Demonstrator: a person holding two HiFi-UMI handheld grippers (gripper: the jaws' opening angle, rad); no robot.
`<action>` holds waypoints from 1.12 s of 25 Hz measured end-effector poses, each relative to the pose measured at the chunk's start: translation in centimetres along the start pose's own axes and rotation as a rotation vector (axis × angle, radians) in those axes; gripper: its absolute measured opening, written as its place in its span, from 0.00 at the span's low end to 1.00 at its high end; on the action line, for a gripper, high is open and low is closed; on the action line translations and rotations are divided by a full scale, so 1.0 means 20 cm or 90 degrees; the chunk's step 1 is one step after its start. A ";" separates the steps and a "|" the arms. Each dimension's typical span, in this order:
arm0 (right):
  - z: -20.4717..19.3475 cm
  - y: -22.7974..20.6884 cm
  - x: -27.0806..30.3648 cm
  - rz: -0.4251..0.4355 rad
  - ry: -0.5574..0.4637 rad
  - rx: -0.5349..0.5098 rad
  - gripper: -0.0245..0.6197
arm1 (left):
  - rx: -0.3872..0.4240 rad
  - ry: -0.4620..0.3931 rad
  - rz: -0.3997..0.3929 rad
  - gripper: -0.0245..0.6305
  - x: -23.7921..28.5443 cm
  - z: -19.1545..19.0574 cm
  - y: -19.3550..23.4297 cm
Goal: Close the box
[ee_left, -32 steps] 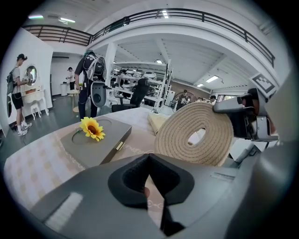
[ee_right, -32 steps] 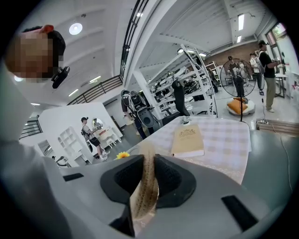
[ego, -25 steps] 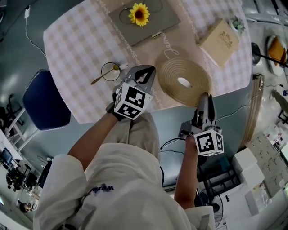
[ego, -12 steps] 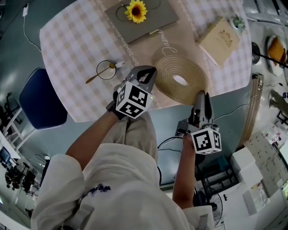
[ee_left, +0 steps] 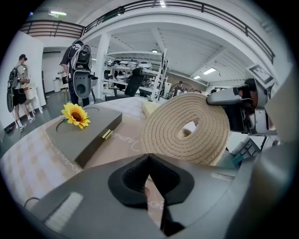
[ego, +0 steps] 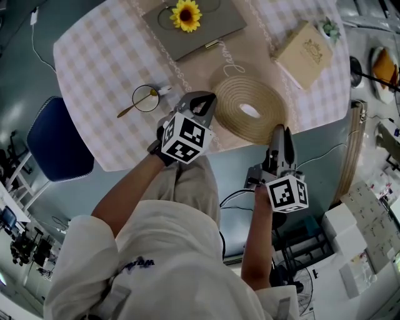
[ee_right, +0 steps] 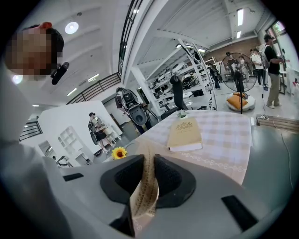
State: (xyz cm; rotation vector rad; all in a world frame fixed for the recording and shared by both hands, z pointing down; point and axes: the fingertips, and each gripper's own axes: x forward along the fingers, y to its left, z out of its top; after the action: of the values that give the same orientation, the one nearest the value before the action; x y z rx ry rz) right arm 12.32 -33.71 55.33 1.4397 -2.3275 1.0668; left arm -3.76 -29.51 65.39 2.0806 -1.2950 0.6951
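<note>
A flat grey box [ego: 200,28] with a sunflower [ego: 186,15] on its lid lies shut at the far side of the checked table [ego: 100,69]; its gold clasp shows in the left gripper view [ee_left: 88,133]. My right gripper [ego: 279,132] is shut on the rim of a round woven mat [ego: 234,103], which stands tilted up off the table [ee_left: 173,116]. The mat's edge runs between the pads [ee_right: 147,186]. My left gripper [ego: 203,98] hovers at the near table edge beside the mat, jaws shut with nothing seen between them [ee_left: 148,156].
A beige box [ego: 304,53] lies at the table's far right, next to a small plant. A glass with a spoon [ego: 145,98] stands left of my left gripper. A blue chair [ego: 59,137] sits at the left. People and shelving stand in the hall behind.
Both grippers have hardly moved; the right one has drifted slightly left with the mat. Its hold on the mat is unchanged.
</note>
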 end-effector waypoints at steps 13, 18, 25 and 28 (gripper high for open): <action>-0.07 -0.10 0.02 -0.024 0.020 -0.003 0.16 | 0.003 0.008 -0.003 0.04 0.00 -0.01 -0.02; -0.09 -0.15 0.04 -0.030 0.028 -0.010 0.16 | -0.002 0.008 0.002 0.04 0.00 -0.01 -0.02; -0.12 -0.19 0.06 -0.035 0.037 -0.025 0.16 | 0.000 0.008 0.009 0.04 0.01 -0.01 -0.03; -0.13 -0.21 0.07 -0.038 0.043 -0.031 0.16 | 0.004 0.008 0.014 0.04 0.01 -0.02 -0.03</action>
State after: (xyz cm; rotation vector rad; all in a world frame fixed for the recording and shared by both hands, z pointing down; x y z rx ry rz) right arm 14.71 -33.98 59.92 1.4238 -2.2343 1.0196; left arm -3.23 -29.22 65.64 2.0655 -1.3124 0.7218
